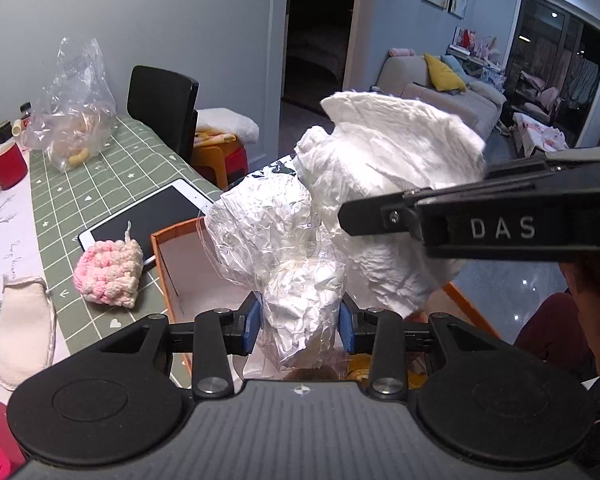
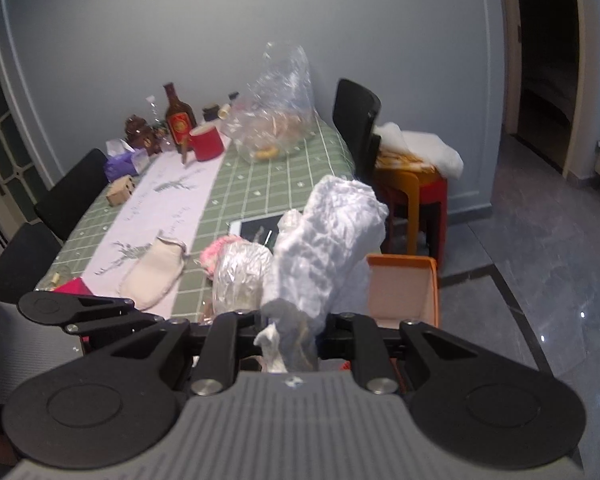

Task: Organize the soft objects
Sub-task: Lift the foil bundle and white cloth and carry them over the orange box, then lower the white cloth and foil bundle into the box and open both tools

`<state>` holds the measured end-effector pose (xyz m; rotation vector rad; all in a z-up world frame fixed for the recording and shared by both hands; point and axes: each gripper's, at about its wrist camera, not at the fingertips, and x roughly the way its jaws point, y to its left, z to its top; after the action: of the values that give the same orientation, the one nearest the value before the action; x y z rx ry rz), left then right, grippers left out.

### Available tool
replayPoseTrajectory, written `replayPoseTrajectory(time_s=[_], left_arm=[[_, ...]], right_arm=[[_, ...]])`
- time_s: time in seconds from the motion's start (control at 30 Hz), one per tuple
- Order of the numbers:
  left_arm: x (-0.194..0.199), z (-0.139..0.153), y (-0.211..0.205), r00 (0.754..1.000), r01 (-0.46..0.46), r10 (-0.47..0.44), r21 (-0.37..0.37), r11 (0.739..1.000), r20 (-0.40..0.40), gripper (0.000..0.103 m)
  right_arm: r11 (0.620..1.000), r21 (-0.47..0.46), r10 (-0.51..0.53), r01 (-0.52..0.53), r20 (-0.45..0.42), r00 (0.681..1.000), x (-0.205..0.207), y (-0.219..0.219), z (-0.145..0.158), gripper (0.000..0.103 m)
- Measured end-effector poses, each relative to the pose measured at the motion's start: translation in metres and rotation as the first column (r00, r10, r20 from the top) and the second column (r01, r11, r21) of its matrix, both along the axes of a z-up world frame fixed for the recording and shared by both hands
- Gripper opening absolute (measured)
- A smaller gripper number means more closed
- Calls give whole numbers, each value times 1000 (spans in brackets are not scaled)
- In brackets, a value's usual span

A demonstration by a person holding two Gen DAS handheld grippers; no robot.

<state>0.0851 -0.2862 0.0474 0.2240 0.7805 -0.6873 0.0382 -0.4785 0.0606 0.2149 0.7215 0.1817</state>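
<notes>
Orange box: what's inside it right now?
The orange box shows a bare pale floor at its near-left end. The crinkled bag and white cloth held above cover the rest, so anything farther in is hidden.

Near your tablet [image 1: 148, 216] the green checked tablecloth [image 1: 100, 168] runs back to a red mug [image 1: 8, 164]; behind it you have a clear plastic bag [image 2: 280, 112] and a brown bottle [image 2: 178, 118]; a black chair [image 1: 162, 100] stands by the wall; a grey sofa [image 1: 440, 88] sits well beyond
</notes>
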Motion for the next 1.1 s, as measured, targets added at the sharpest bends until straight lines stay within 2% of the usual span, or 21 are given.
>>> replayPoseTrajectory(time_s=[0.27,0.57,0.67,0.73,0.87,0.93,1.1], left_arm=[[12,-27,-15,999,-27,32,108,994,-42,45],[12,-39,-28,997,-39,50,169,985,-60,47],[9,-43,-32,997,-45,56,202,978,-49,52],[9,-44,-33,997,-54,64,215,975,-39,55],[5,-40,-32,998,-47,56,230,972,-33,56],[5,-35,-29,998,-48,56,222,974,-27,59],[6,-21,-19,997,-66,72,167,984,-26,71]], right_arm=[[1000,-9,-9,8,-113,994,19,-5,-38,16],[1000,-3,-18,18,-167,986,33,-7,-59,16],[1000,-13,-29,27,-185,982,35,-9,-65,18],[999,-28,-50,45,-207,977,38,-10,-72,25],[995,-83,-75,57,-225,971,40,-10,-83,30],[996,-40,-85,78,-223,971,39,-15,-80,30],[991,-30,-131,127,-184,974,34,-22,-70,30]])
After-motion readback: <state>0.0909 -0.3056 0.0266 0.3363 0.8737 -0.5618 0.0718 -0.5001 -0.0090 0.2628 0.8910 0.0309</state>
